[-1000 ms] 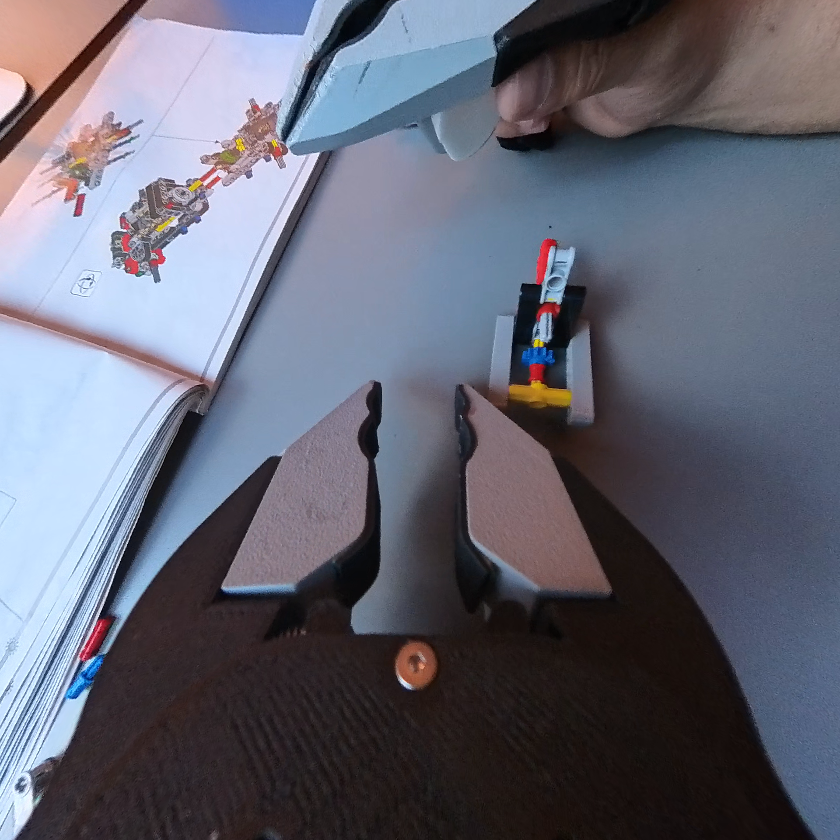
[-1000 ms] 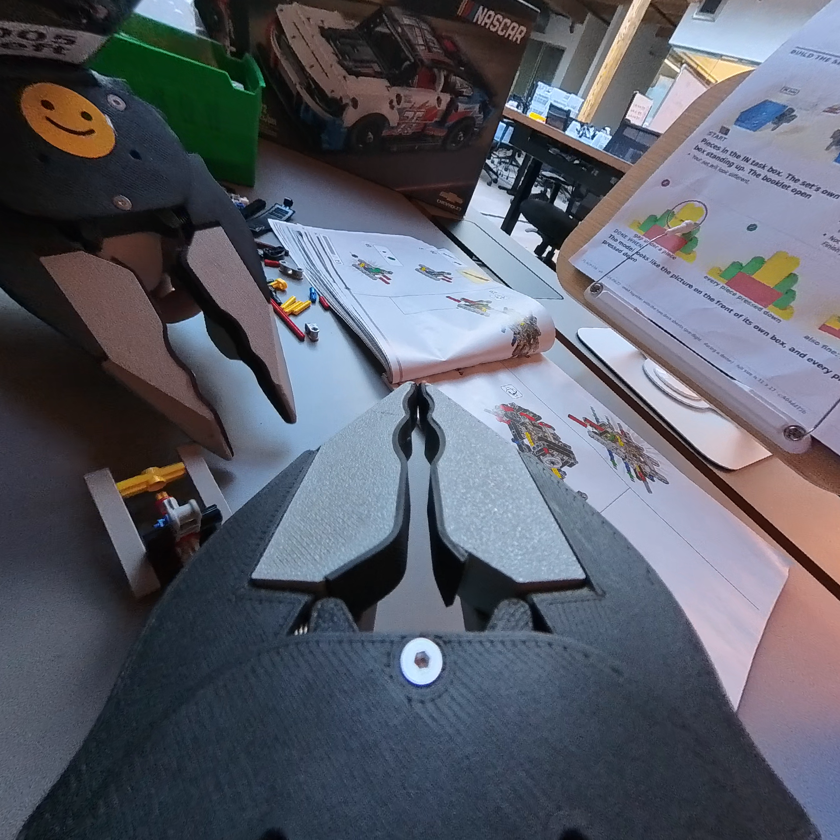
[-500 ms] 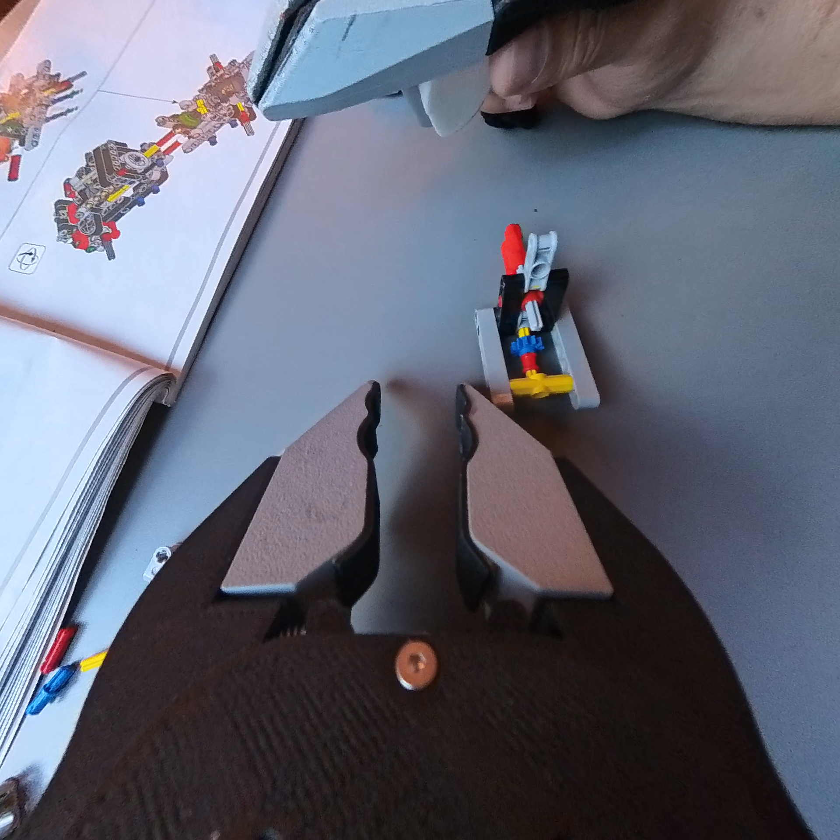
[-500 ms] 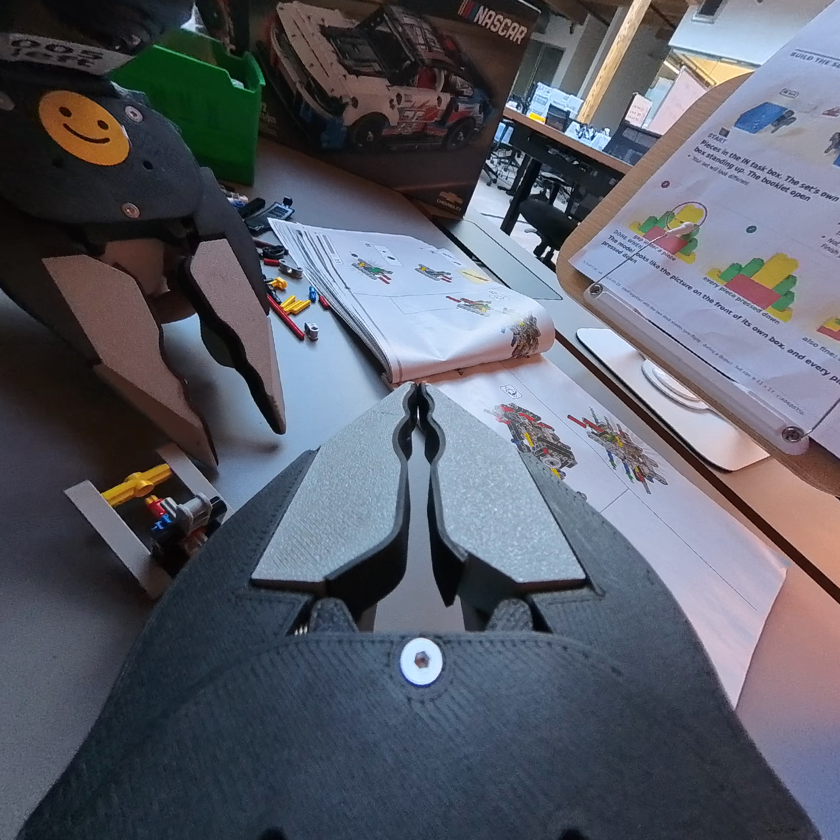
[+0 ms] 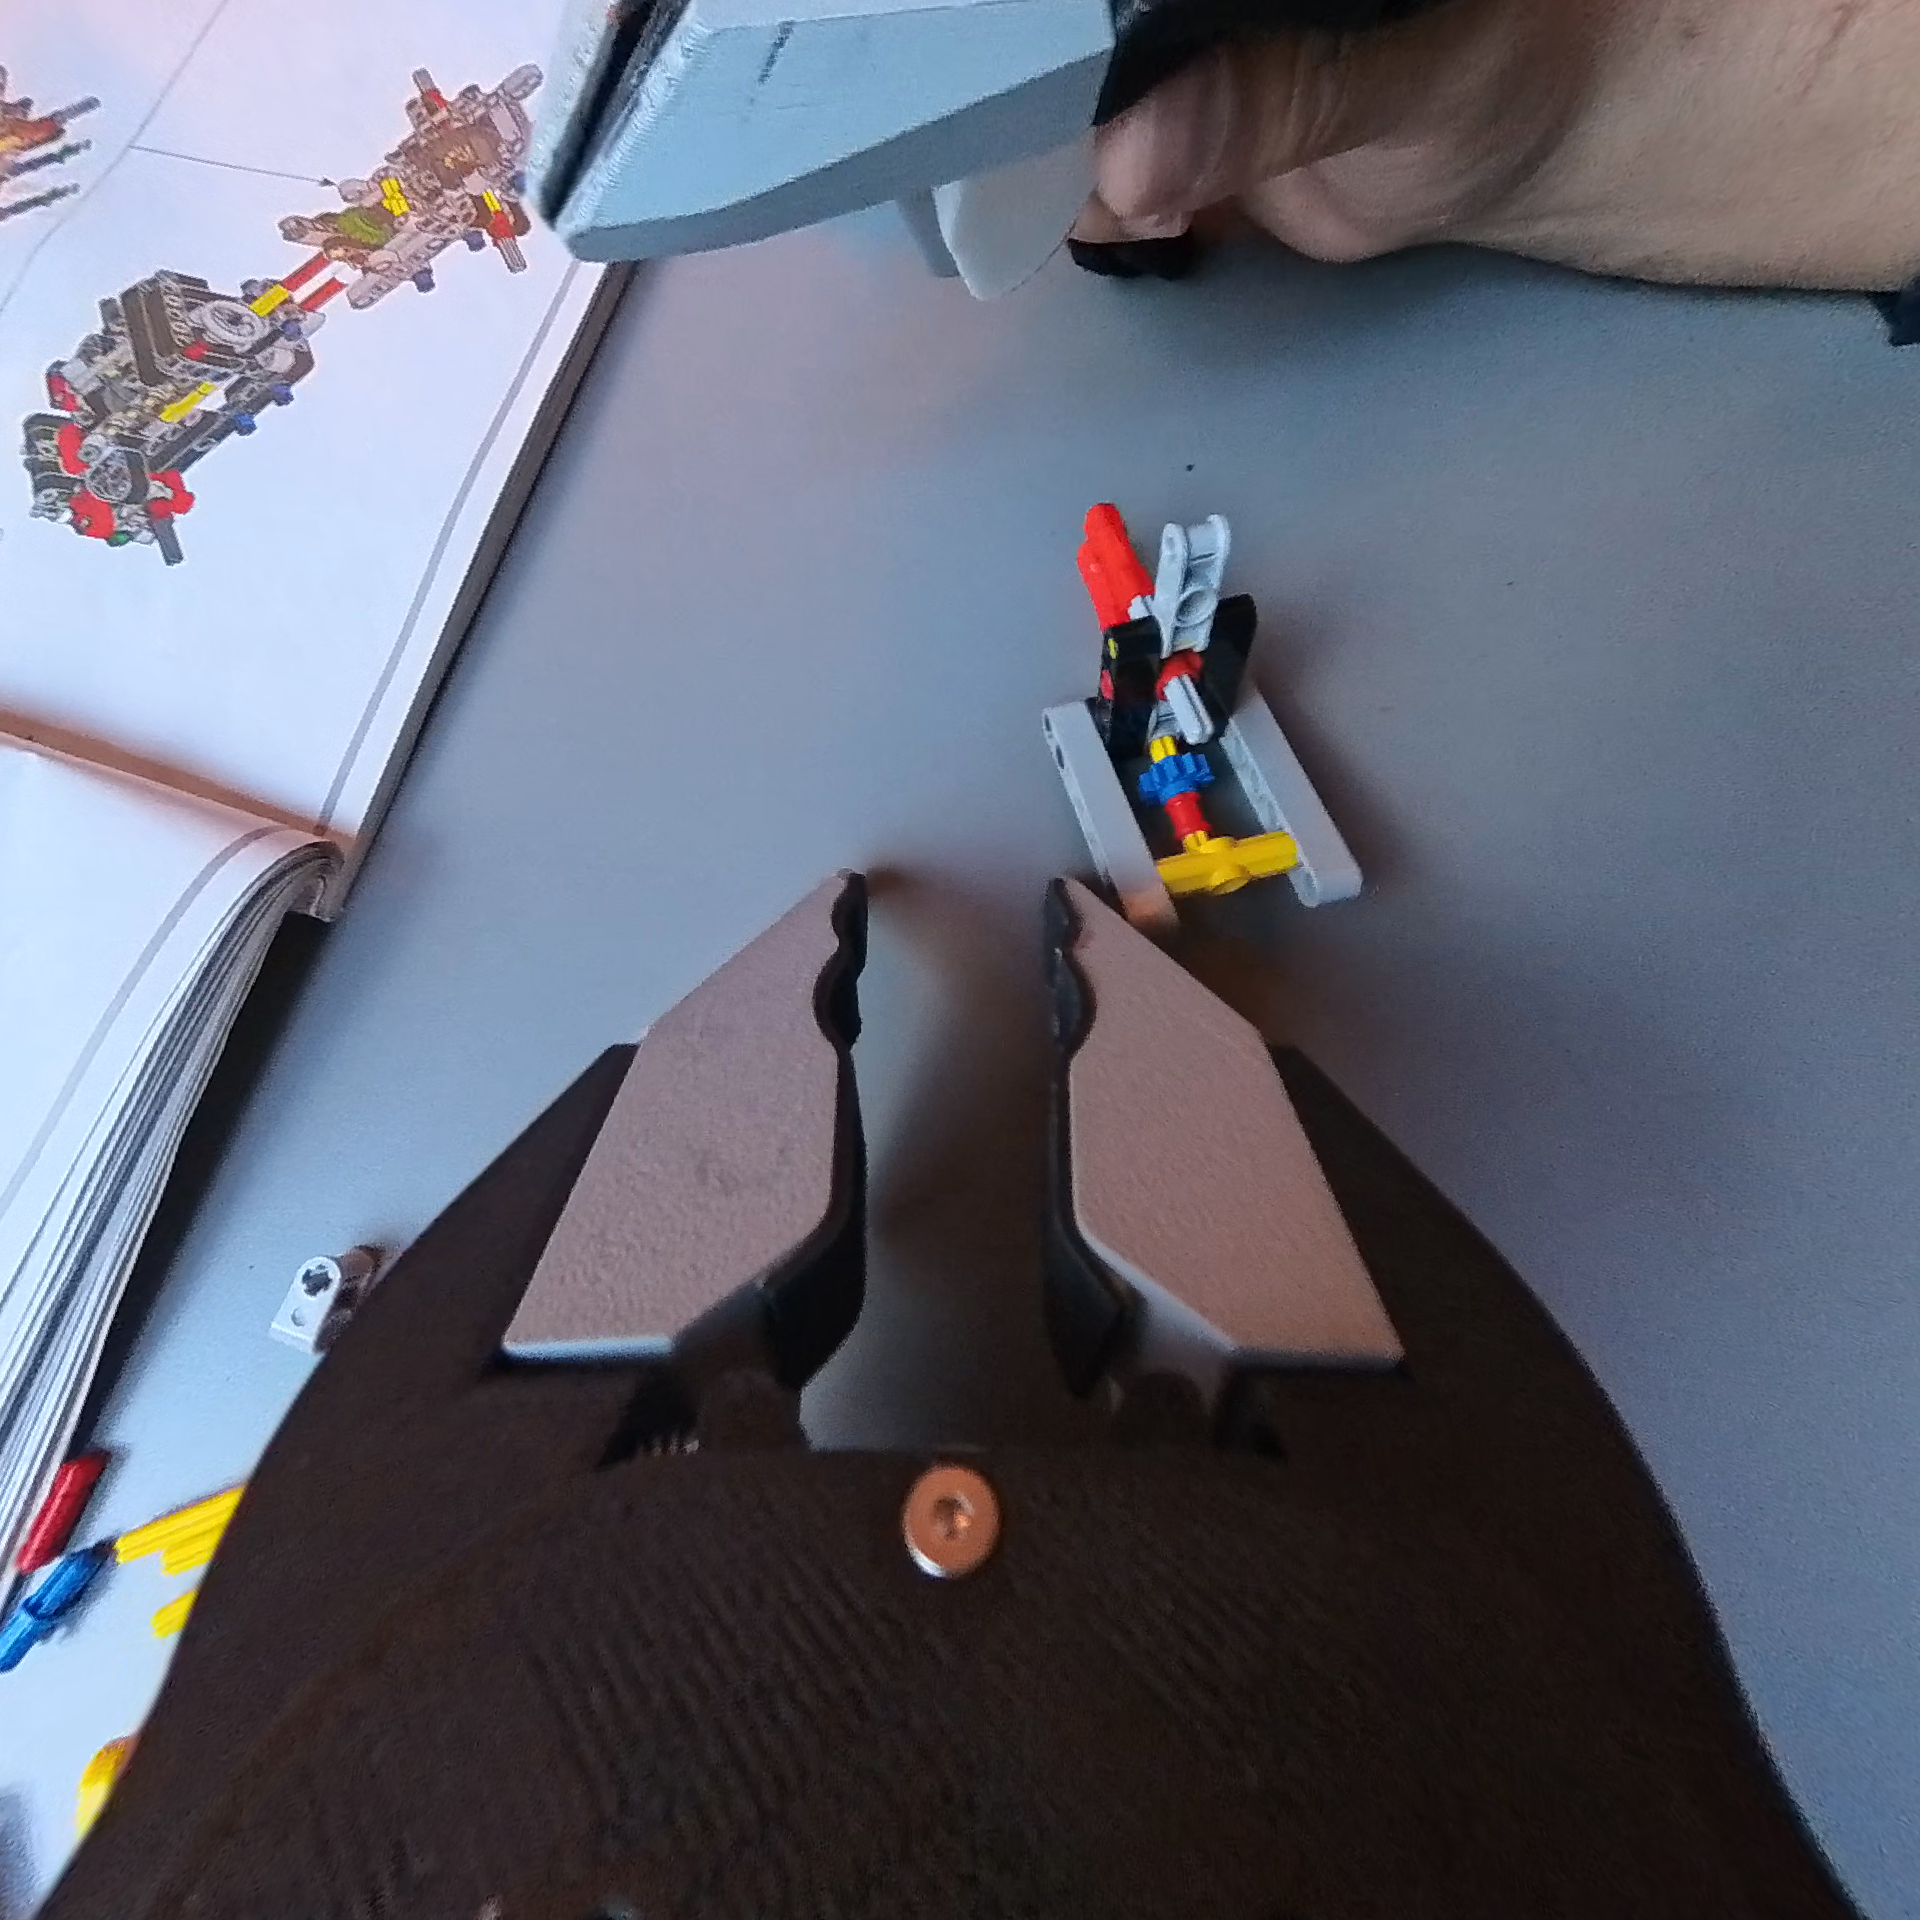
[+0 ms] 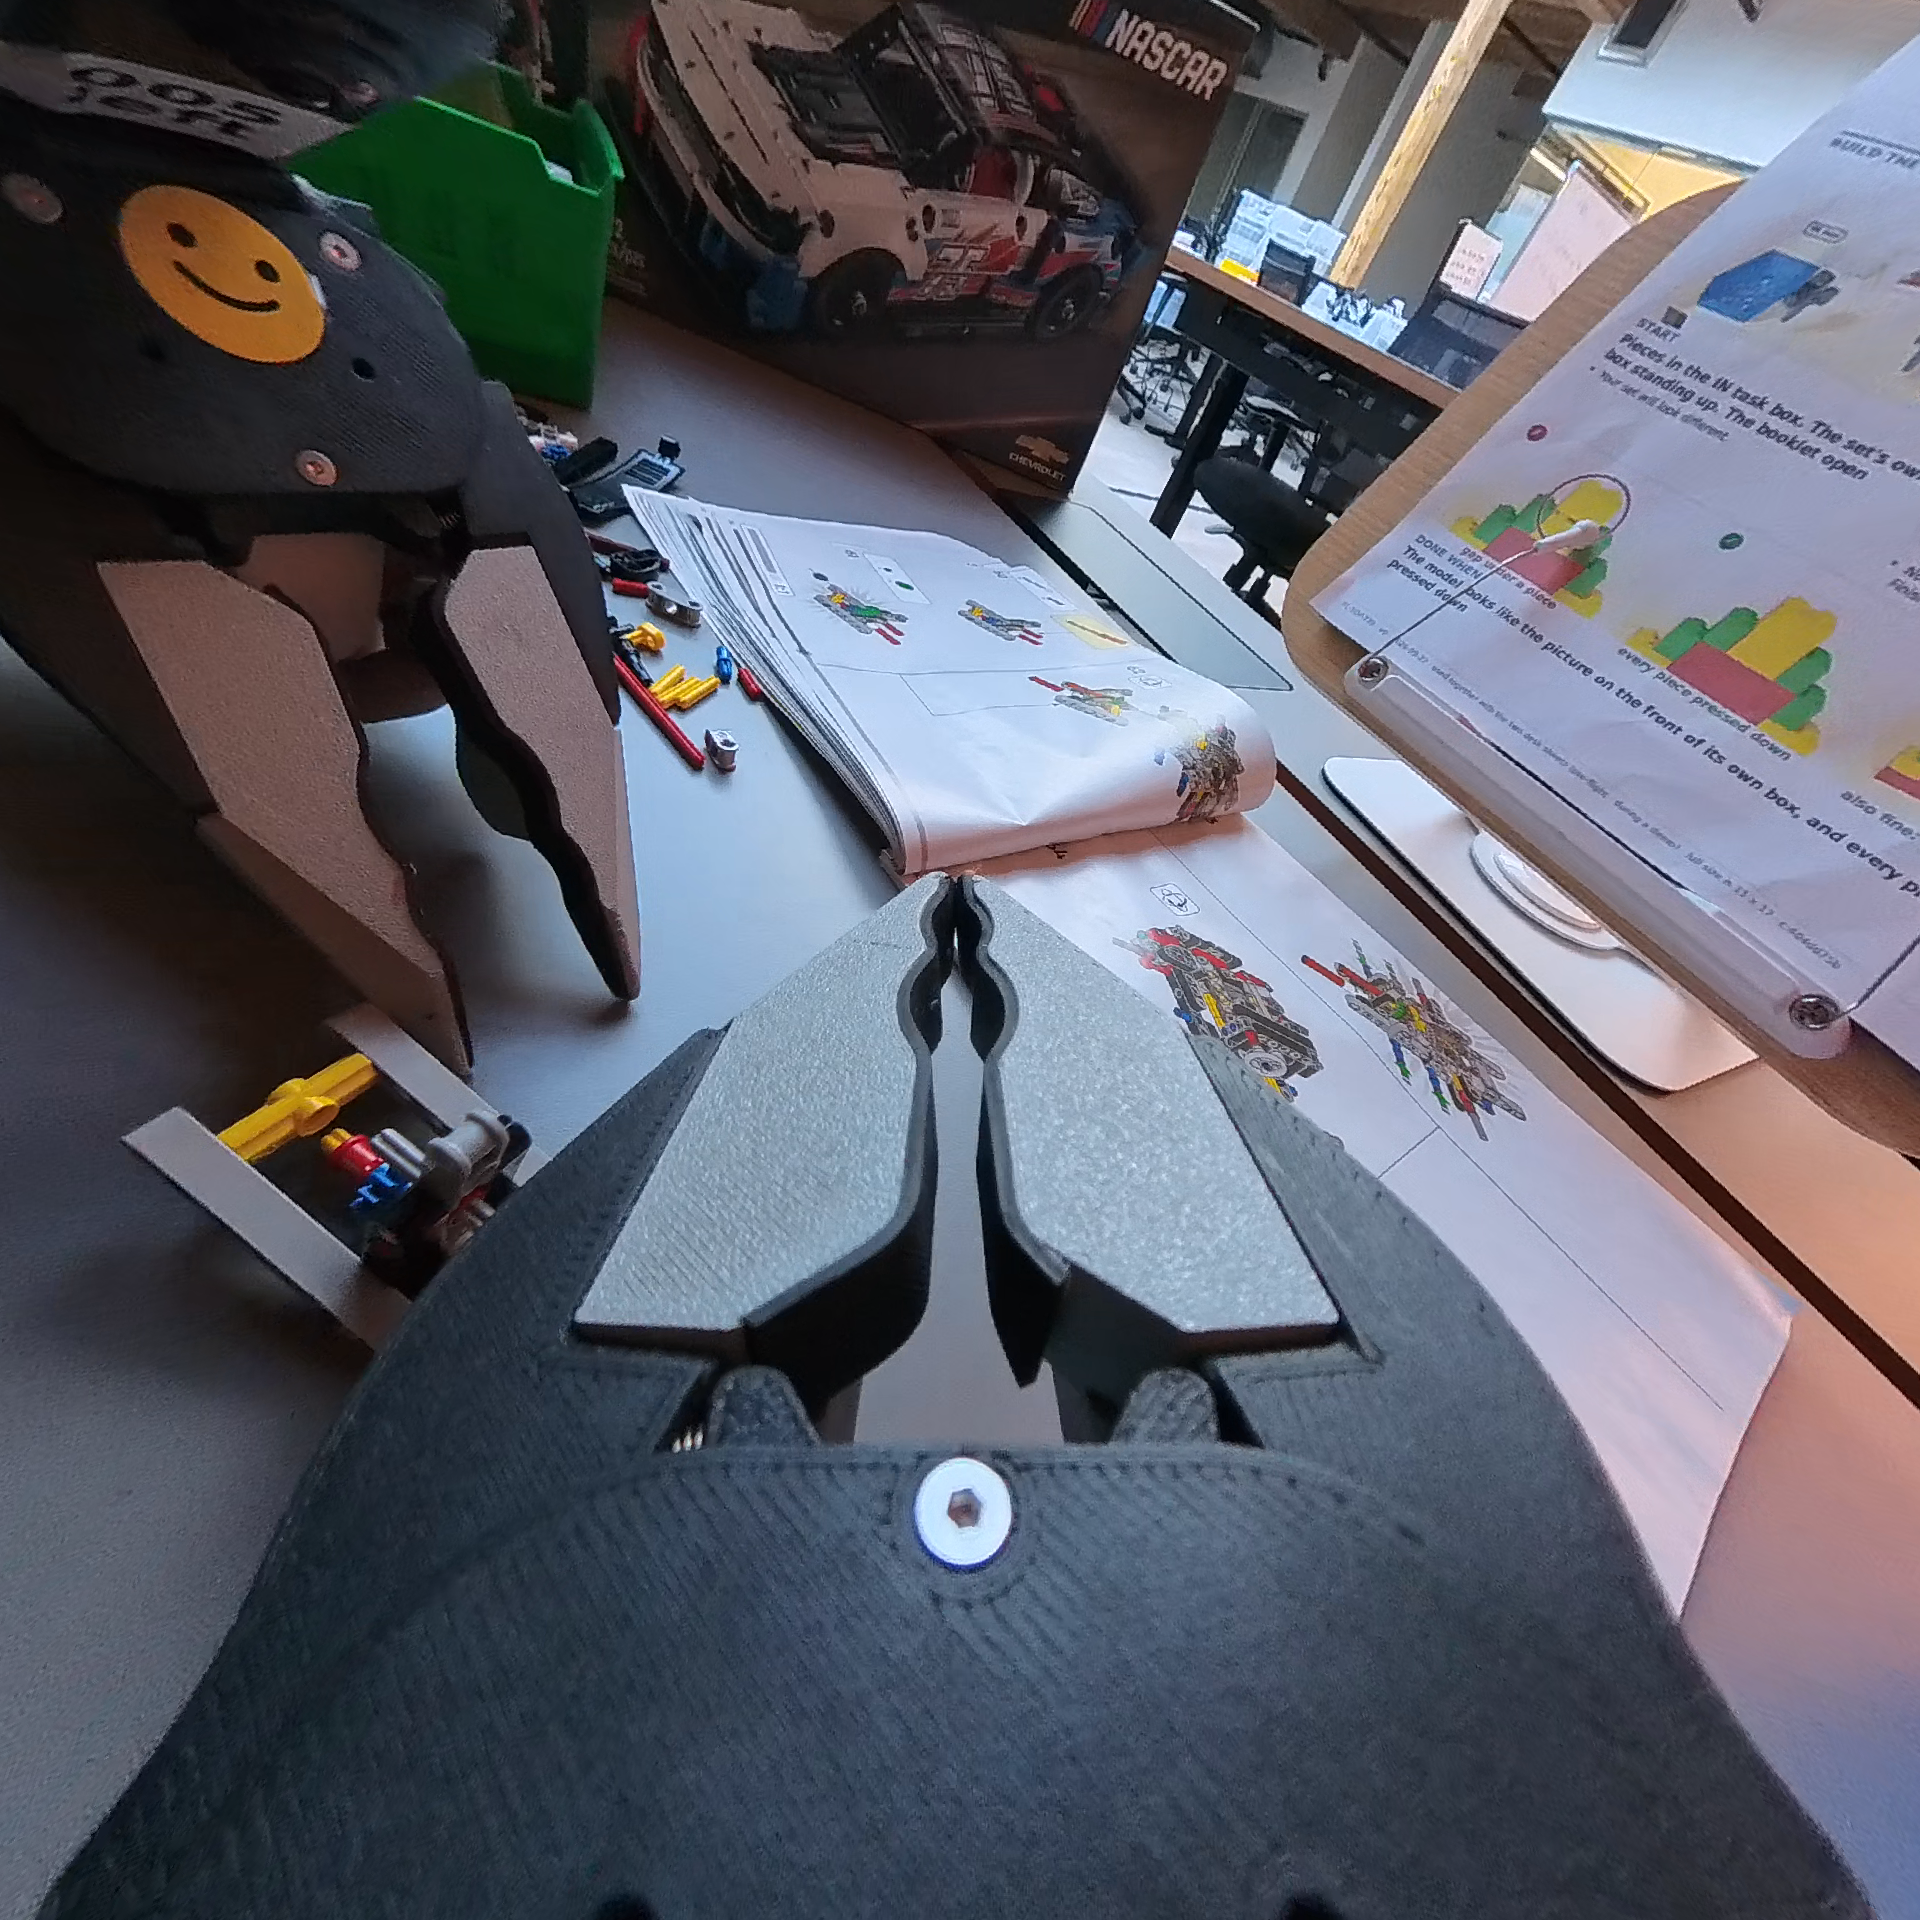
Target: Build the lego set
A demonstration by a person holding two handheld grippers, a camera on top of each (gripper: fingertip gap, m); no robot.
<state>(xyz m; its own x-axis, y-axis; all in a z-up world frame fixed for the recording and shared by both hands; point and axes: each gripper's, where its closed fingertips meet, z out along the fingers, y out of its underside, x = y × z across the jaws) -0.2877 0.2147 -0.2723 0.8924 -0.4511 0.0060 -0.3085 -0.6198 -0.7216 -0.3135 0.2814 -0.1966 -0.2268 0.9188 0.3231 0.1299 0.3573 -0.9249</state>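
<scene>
A small brick assembly [image 5: 1184, 748] lies on the grey table [image 5: 790, 582]: two grey beams, a black block, and a red axle with a blue gear and a yellow cross piece. My left gripper [image 5: 951, 894] is open and empty. Its right fingertip [image 5: 1081, 925] stands at the near end of one grey beam; I cannot tell if it touches. The right wrist view shows the left gripper [image 6: 535, 1013] standing over the assembly [image 6: 353, 1174]. My right gripper [image 6: 956, 883] is shut with nothing visible between the tips. It hovers by the open booklet, and also shows in the left wrist view [image 5: 810, 125].
An open instruction booklet [image 6: 966, 707] lies beyond the grippers, its page [image 5: 260, 416] at the left. Loose small pieces [image 6: 675, 686] lie beside it. A green bin [image 6: 488, 229], a box with a car picture [image 6: 914, 208] and a sheet on a stand [image 6: 1683, 582] stand behind. A hand [image 5: 1455, 135] holds the right gripper.
The assembly has turned a little on the table beside my left gripper's right finger. The left gripper has shifted slightly and stays open. The right gripper has stayed shut and still.
</scene>
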